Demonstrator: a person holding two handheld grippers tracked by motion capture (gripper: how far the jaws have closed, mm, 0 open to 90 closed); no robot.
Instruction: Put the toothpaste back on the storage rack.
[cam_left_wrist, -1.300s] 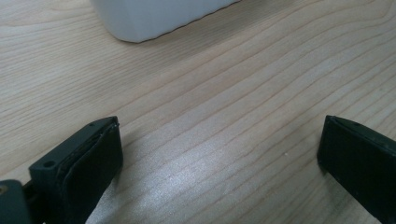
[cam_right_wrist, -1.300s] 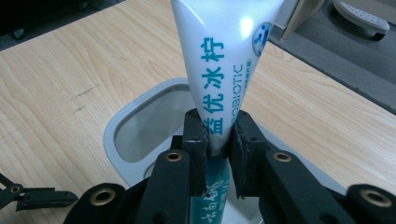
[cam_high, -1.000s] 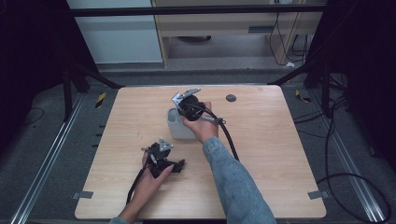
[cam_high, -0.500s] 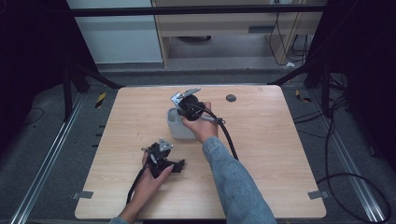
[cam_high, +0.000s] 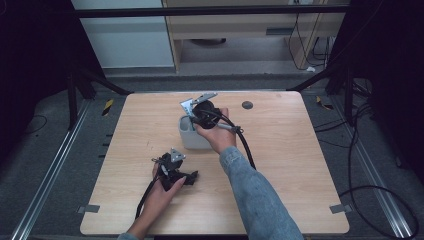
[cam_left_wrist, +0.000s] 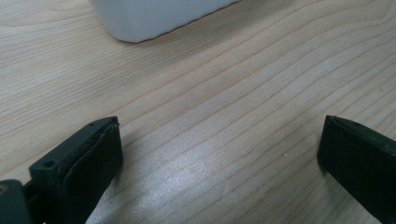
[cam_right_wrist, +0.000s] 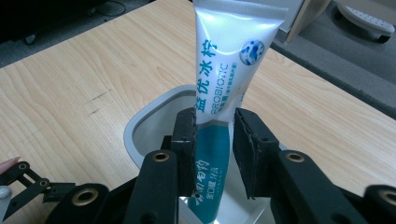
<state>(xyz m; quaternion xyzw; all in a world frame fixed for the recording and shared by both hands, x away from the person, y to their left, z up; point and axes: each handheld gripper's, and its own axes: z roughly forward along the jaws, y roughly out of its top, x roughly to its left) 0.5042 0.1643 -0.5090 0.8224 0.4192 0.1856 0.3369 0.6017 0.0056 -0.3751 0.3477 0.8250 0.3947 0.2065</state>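
Right tool (cam_right_wrist: 214, 140) was poised over the grey cup (cam_right_wrist: 149, 119), jaws pointing down toward its mouth. A white and teal tube (cam_right_wrist: 224, 65) stood upright between the jaws, its lower end down inside the cup, its flat crimped end up beyond the jaw tips. The pad on the left of the right gripper view lay against the tube; on the other side a narrow gap showed between pad and tube. The jaws had just been opening, with the tube between them, so the grip read as let go, not clamped.

In the high view the right tool (cam_high: 200, 107) sat at the far rim of the cup (cam_high: 192, 140), the hand behind it, and its cable trailed back along the sleeve.

Left tool (cam_high: 172, 167) lay low on the desk (cam_high: 300, 165), nearer the person than the cup and well apart from the right tool. In the left gripper view its jaws stood wide apart, nothing but bare wood between them. The cup's base (cam_left_wrist: 154, 18) showed just ahead of the jaw tips, not touching them.
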